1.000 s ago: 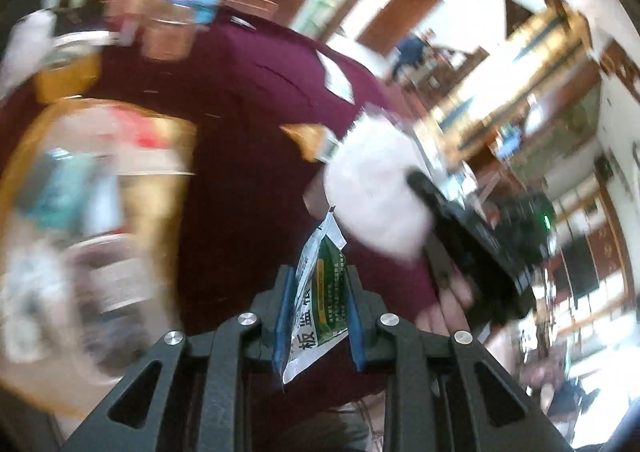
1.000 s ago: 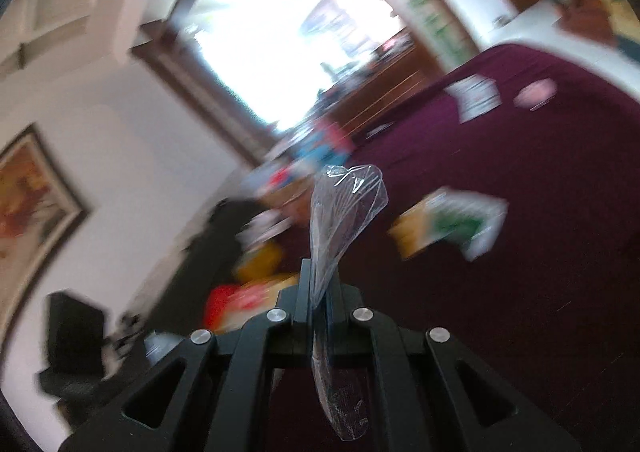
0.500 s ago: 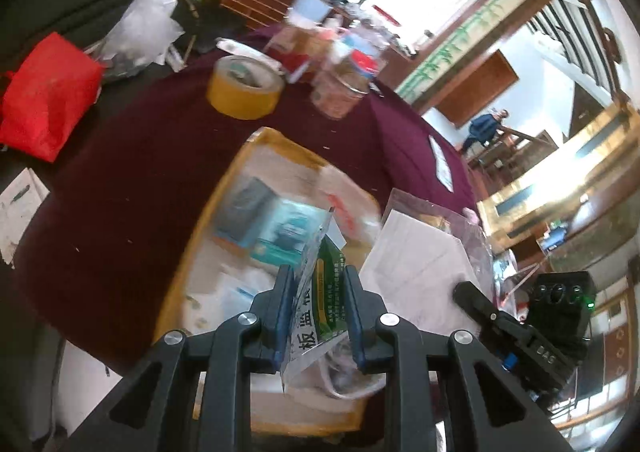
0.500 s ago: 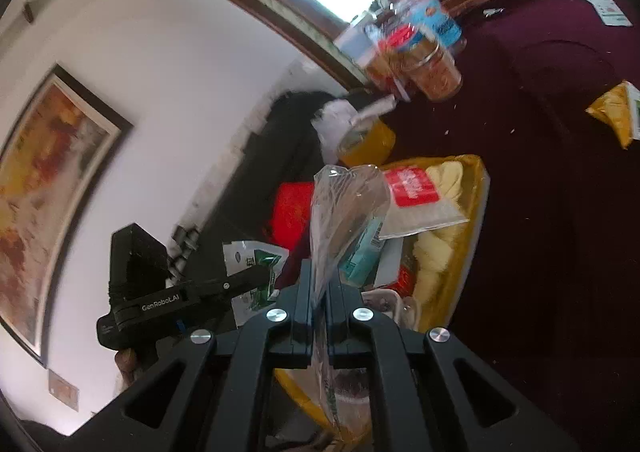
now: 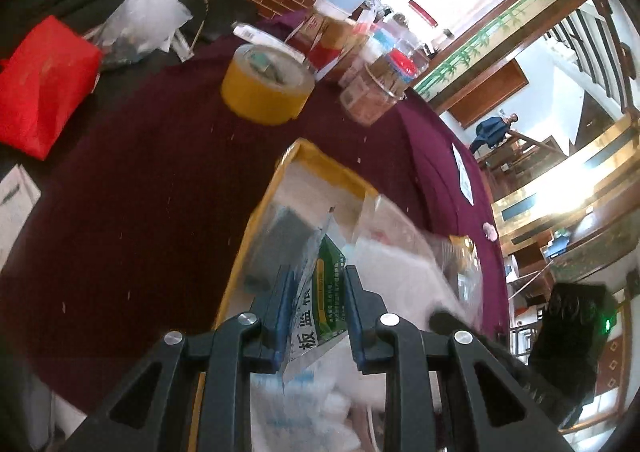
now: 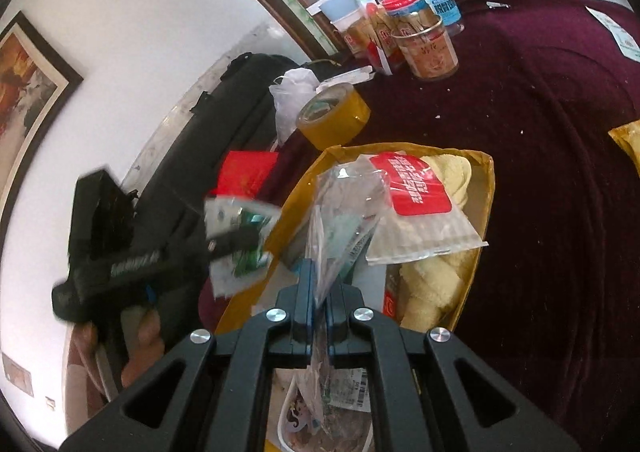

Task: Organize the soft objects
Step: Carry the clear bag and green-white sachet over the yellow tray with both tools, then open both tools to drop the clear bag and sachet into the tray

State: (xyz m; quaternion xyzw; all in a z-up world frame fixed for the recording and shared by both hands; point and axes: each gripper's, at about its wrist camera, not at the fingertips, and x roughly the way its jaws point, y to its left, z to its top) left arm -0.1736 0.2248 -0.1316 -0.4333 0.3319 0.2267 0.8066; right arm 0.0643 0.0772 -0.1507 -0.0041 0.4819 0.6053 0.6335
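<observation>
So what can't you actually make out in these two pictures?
- Sachet print, left view: the left gripper and its fingers cover most of it.
- Yellow bin contents, left view: blurred, and hidden behind the sachet.
- Clear bag contents, right view: its lower part drops behind the right gripper.
- Bin bottom, right view: buried under a red-label pouch.
</observation>
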